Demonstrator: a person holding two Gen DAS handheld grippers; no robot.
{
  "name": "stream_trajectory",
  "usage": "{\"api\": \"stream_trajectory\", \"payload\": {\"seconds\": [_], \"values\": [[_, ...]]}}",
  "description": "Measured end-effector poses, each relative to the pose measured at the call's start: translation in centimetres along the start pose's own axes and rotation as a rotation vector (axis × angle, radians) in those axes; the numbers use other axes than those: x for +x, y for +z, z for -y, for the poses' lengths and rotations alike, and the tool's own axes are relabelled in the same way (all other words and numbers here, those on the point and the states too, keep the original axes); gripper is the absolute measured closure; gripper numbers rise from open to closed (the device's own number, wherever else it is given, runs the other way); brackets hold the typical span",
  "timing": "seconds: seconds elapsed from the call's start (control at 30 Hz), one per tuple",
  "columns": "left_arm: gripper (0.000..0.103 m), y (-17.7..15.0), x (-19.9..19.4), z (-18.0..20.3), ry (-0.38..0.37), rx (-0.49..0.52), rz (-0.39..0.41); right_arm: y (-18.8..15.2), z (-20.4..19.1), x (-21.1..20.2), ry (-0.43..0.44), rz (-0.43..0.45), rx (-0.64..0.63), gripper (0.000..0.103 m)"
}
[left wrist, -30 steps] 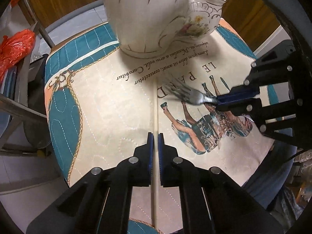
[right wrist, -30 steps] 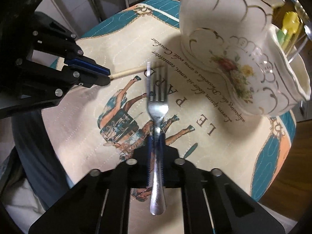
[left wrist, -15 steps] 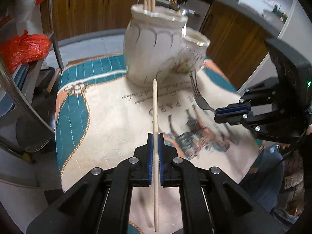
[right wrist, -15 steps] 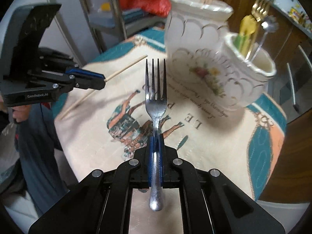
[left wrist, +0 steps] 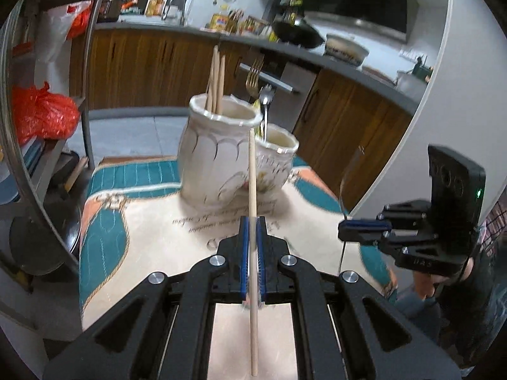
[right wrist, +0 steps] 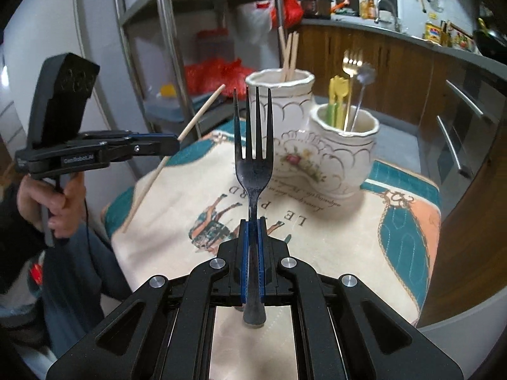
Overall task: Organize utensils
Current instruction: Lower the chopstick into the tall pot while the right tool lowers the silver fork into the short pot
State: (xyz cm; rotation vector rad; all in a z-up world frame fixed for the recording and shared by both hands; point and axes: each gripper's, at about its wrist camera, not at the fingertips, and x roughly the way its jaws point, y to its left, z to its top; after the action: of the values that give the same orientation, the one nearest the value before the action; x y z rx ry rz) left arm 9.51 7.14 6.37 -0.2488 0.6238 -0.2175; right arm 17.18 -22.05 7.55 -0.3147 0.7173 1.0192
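Chopstick and fork held aloft, ready for the holder

The left gripper [right wrist: 171,145] is clamped mid-length on a light, stiff wooden chopstick [left wrist: 252,221]; the right gripper [right wrist: 252,231] pinches the smooth, likely slippery metal fork [right wrist: 252,171] low on its handle, tines up, both above the tabletop [right wrist: 332,237] near the fragile-looking ceramic holder [right wrist: 304,145] by its far edge.

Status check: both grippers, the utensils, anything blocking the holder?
Left gripper shut on chopstick. Right gripper shut on fork. Both held above mat, short of two-cup holder. Nothing between.
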Motion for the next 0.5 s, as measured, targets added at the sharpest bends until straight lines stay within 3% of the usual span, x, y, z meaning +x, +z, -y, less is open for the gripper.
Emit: {"api": "stream_trajectory", "payload": {"seconds": [0.1, 0.5], "values": [[0.099, 0.4, -0.3, 0.5, -0.037, 0.011, 0.067, -0.5, 0.3, -0.8, 0.003, 0.041, 0.029, 0.097], [0.099, 1.4, -0.2, 0.4, -0.039, 0.022, 0.242, -0.2, 1.8, -2.8, -0.011, 0.171, 0.081, 0.097]]}}
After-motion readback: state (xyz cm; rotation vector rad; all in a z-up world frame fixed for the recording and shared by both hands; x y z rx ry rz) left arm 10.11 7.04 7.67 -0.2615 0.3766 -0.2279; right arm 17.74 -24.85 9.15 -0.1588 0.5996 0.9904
